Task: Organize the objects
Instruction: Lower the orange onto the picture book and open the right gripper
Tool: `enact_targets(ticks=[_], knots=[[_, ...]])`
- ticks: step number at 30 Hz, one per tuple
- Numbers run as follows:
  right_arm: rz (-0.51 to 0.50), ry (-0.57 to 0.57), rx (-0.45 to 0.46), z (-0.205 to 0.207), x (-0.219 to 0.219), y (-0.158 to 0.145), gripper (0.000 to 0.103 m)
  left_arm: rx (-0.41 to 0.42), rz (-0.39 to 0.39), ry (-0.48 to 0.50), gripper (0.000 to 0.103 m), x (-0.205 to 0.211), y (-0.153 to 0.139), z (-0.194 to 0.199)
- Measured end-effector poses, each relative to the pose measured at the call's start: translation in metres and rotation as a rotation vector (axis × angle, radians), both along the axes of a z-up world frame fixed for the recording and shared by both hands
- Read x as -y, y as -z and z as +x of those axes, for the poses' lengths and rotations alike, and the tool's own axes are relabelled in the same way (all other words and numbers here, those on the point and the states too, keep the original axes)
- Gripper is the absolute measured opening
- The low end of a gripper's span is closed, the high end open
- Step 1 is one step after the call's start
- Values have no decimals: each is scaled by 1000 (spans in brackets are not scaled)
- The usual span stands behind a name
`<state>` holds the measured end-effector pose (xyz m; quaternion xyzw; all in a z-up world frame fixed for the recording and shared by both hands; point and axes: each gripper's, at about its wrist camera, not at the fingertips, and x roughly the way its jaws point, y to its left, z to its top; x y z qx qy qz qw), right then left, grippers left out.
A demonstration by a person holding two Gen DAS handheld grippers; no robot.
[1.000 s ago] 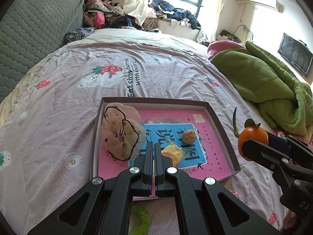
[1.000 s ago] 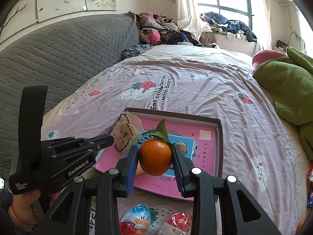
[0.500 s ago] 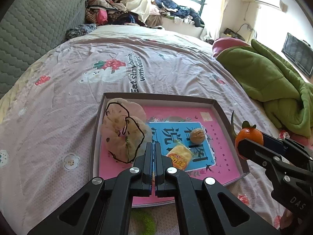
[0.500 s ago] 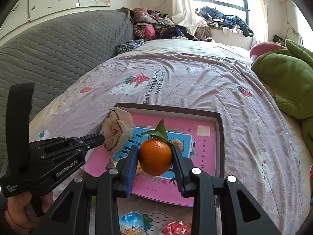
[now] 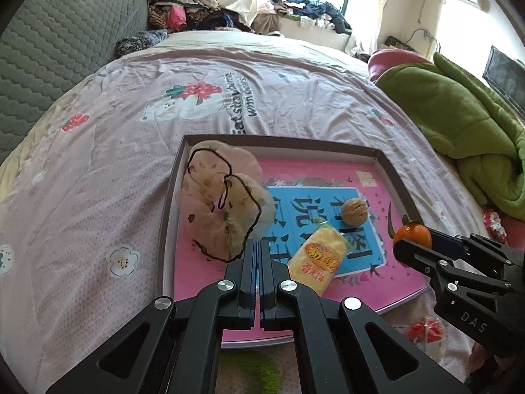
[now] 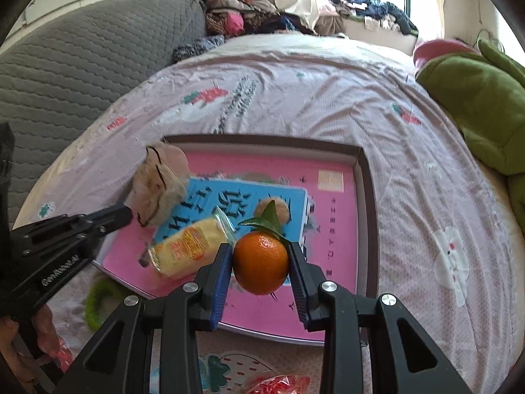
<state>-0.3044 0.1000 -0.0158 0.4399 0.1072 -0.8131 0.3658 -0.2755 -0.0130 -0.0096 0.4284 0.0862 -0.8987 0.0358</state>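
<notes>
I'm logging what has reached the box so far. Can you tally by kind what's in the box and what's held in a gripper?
Scrunchie, left gripper shut on its edge: 1
Walnut: 1
Yellow snack packet: 1
Tangerine in right gripper: 1
Total: 4

We see an orange mandarin [image 6: 261, 267] with green leaves clamped above the shallow box [image 5: 392, 174], whose pink floor holds a ruffled scrunchie [image 5: 220, 211], a walnut [image 5: 353, 211] and, perhaps, a yellow snack packet [image 5: 316, 259].
</notes>
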Motion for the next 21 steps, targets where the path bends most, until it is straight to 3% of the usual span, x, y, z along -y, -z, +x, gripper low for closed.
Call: enact_targets(ticks=[12,21], knots=[[96,15,80,-12,6,31,35,67,-6,-1,3,1,19,-2],[131,32,100,-13,8,37,35,113,-7,-6,12,3,29,-1]])
